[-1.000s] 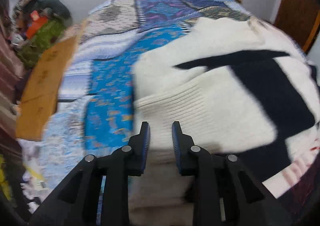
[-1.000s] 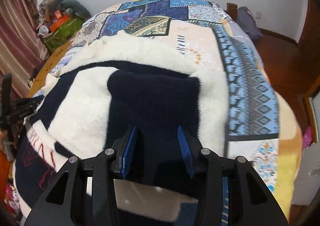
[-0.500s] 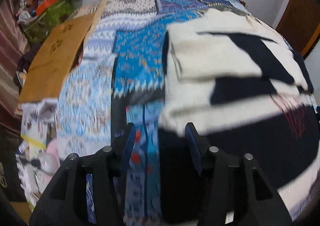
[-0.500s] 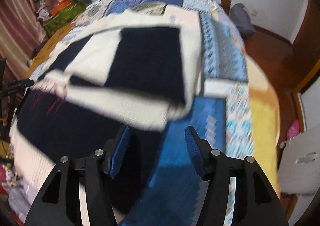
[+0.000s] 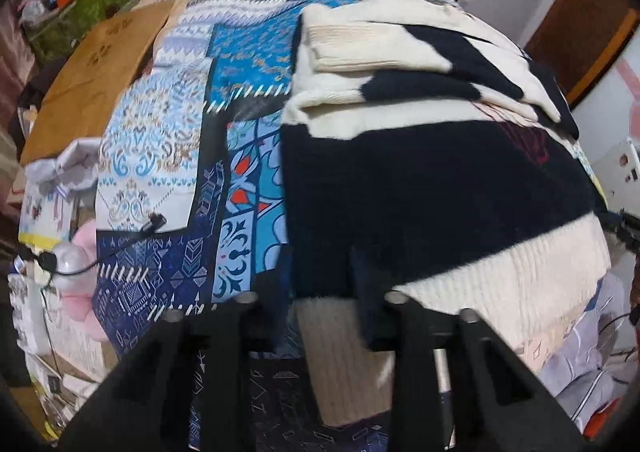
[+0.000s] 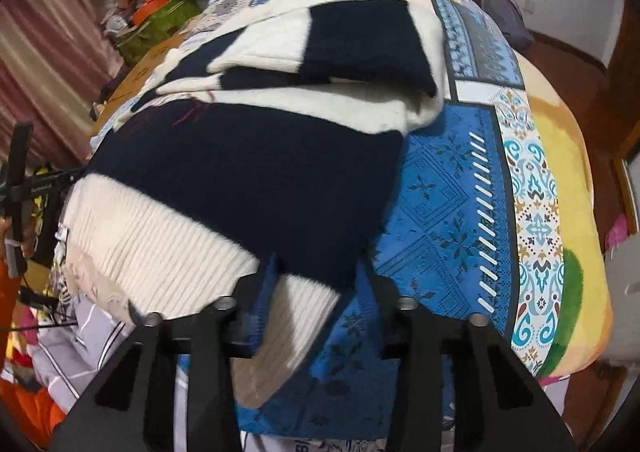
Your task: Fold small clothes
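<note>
A cream and navy knitted sweater point(image 5: 420, 171) lies on the patchwork bedspread point(image 5: 168, 123), its upper part and sleeves folded down over the body. Its ribbed cream hem faces me. My left gripper point(image 5: 320, 284) is open, its fingers either side of the hem's left corner, which hangs between them. In the right wrist view the sweater point(image 6: 248, 171) fills the left and middle. My right gripper point(image 6: 316, 280) is open, its fingers straddling the hem's right corner. Neither gripper is closed on the cloth.
A brown cardboard sheet point(image 5: 92, 79) lies on the bed's left side. A cluttered pile with a green box point(image 5: 76, 3) stands at the far left. A black cable point(image 5: 120, 240) and pink item lie by the left edge. Wooden floor point(image 6: 568, 63) lies to the right of the bed.
Both grippers opened wider and pulled back from the folded upper part toward me, to the hem's two corners. The folded-over part stays lying on the sweater's body.
</note>
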A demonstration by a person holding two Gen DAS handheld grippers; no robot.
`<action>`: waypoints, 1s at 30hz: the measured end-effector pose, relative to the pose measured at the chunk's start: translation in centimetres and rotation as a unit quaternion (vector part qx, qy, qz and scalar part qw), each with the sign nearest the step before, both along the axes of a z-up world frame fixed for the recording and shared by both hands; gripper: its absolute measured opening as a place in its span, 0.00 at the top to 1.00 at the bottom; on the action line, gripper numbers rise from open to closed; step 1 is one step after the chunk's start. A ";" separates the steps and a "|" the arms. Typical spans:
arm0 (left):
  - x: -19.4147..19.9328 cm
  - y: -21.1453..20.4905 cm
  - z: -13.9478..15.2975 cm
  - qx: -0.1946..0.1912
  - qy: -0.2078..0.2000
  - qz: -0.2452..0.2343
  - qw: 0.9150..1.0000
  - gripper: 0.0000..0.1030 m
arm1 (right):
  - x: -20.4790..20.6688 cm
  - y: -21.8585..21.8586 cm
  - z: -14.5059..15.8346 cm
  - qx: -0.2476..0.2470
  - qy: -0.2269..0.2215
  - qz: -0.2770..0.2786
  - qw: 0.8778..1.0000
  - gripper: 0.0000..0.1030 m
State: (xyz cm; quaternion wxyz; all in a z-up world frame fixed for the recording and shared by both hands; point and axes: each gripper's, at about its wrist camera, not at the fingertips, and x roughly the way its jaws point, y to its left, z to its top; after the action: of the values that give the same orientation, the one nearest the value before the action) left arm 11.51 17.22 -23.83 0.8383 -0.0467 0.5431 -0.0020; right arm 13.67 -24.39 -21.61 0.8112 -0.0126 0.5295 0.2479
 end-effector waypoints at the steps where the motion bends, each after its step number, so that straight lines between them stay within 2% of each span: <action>1: 0.0 -0.4 0.1 0.011 -0.002 -0.003 1.000 0.86 | -0.3 0.2 0.2 -0.003 -0.008 0.001 1.000 0.82; 2: 0.1 -1.0 0.2 0.019 -0.005 -0.009 1.000 0.91 | -0.6 0.5 0.3 -0.006 -0.017 0.004 1.000 0.88; 3: 0.3 -1.2 0.3 0.023 -0.006 -0.011 1.000 0.91 | -0.5 0.9 0.5 -0.011 -0.027 0.006 1.000 0.91; 6: 0.9 -2.0 1.5 0.027 -0.019 -0.024 0.999 0.92 | -0.1 1.5 1.1 -0.005 -0.044 0.009 0.999 0.92; 11: 3.4 -1.7 6.1 -0.002 -0.073 -0.025 0.997 0.92 | 2.3 1.6 3.5 0.006 -0.082 -0.003 0.997 0.93; 14: 6.4 -0.8 8.1 -0.024 -0.092 -0.014 0.995 0.92 | 4.8 2.0 5.4 0.011 -0.103 -0.011 0.995 0.93; 16: 8.8 -0.2 8.6 -0.021 -0.098 -0.001 0.995 0.92 | 6.8 2.6 6.1 0.009 -0.116 -0.018 0.993 0.93; 19: 12.6 0.9 8.4 -0.008 -0.096 0.024 0.995 0.92 | 10.4 3.1 6.5 -0.002 -0.123 -0.036 0.992 0.93; 23: 17.1 3.1 6.1 0.008 -0.070 0.066 0.995 0.92 | 14.7 3.0 5.7 -0.016 -0.106 -0.067 0.992 0.93; 25: 18.6 4.4 5.1 0.019 -0.059 0.085 0.994 0.92 | 16.9 2.8 5.1 -0.022 -0.087 -0.079 0.993 0.92; 28: 19.2 5.9 4.4 0.034 -0.058 0.100 0.993 0.92 | 18.2 1.9 5.5 0.010 -0.069 -0.087 0.994 0.86; 30: 19.1 6.5 4.2 0.030 -0.057 0.102 0.993 0.92 | 18.1 1.1 6.5 -0.003 -0.099 -0.114 0.988 0.81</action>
State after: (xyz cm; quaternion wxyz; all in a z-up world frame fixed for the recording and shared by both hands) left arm 30.59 23.72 -19.68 0.8649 -0.0764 0.4866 0.0967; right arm 31.77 -23.24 -15.07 0.8827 0.0212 0.4451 0.1494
